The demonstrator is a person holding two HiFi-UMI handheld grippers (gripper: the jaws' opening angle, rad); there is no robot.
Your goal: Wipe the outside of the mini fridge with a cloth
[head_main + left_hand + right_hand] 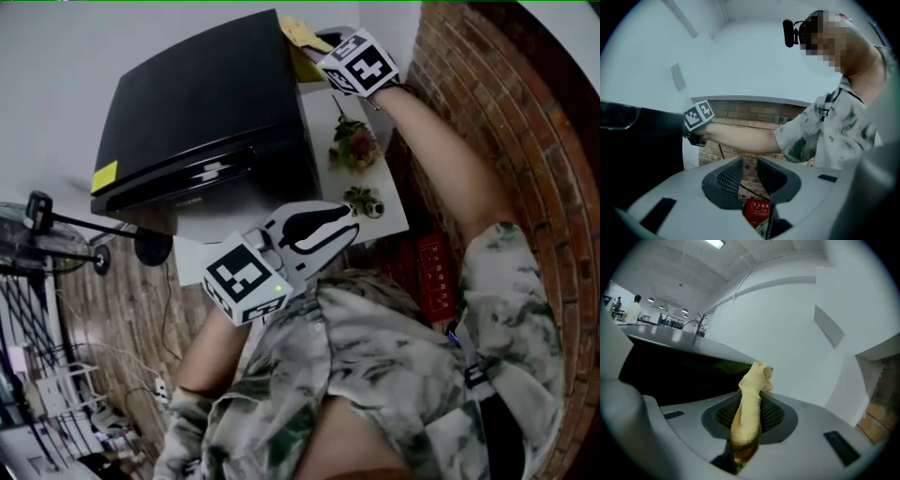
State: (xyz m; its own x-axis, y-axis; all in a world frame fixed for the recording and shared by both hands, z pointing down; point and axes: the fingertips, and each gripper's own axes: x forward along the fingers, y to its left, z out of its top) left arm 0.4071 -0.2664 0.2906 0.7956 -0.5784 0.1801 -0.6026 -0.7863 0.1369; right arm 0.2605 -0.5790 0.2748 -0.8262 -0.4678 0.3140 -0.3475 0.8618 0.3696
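Holding soft yellow cloth tight in right tool, up by back top corner of shiny black mini fridge on white counter. Left tool a bit spread, nothing in it, near body. Wiping step looks barely begun. Next: press cloth flat on fridge, rub along top and sides.

White table, black mini fridge standing on its left side — to the right a small flower bunch, nearer, a little pot of greenery
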